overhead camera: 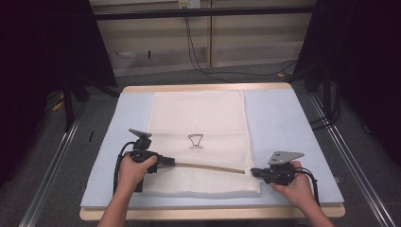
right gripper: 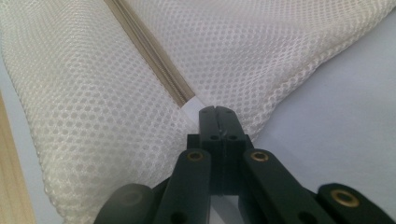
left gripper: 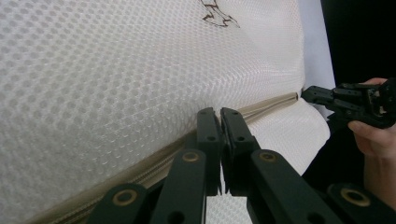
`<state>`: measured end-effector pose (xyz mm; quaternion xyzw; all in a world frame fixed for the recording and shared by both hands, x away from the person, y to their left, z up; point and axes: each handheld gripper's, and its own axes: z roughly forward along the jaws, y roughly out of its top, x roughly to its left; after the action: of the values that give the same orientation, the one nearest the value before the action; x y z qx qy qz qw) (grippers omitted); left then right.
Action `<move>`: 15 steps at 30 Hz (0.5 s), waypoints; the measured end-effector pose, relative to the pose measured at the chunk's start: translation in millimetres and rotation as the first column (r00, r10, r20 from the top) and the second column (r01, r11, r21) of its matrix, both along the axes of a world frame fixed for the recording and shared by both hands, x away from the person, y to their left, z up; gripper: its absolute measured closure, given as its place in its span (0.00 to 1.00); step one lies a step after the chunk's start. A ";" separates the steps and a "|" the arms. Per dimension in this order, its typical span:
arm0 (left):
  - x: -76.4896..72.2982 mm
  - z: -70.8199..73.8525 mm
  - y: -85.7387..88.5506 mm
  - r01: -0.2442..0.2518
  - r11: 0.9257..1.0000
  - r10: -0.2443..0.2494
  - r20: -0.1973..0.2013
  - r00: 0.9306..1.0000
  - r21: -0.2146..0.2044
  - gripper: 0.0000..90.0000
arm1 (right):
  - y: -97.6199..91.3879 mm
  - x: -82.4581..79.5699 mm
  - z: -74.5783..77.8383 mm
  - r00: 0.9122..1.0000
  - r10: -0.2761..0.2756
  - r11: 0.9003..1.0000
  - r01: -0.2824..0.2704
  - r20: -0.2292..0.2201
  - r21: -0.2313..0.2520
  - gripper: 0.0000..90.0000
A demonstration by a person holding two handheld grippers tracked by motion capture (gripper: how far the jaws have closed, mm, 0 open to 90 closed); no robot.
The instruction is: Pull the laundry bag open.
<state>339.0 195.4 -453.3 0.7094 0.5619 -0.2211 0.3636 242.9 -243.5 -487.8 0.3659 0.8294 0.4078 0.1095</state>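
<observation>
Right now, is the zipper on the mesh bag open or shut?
Shut, as far as it shows: the zipper runs as one closed beige line across the mesh bag, no gap. Its left end is hidden by the left gripper.

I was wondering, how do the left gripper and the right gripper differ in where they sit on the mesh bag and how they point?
The left gripper sits at the left end of the zipper; the right gripper sits at its right end, at the edge of the mesh bag. The left points rightward along the zipper, the right points leftward, so they face each other. Both have their jaws shut, at the zipper line.
</observation>
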 end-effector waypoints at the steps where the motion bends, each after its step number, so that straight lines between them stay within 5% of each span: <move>1: -0.3 0.4 0.9 -0.010 1.000 0.010 -0.007 1.000 -0.007 0.97 | 0.0 0.0 0.1 1.000 0.000 1.000 0.000 0.001 -0.001 1.00; 15: -1.2 0.2 22.6 -0.034 0.999 0.034 0.006 0.999 0.003 0.97 | -0.2 0.5 -0.1 1.000 0.003 1.000 -0.003 0.001 0.001 1.00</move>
<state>337.7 218.0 -453.1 0.7007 0.5733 -0.2120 0.3680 243.4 -243.6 -487.9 0.3645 0.8297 0.4085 0.1089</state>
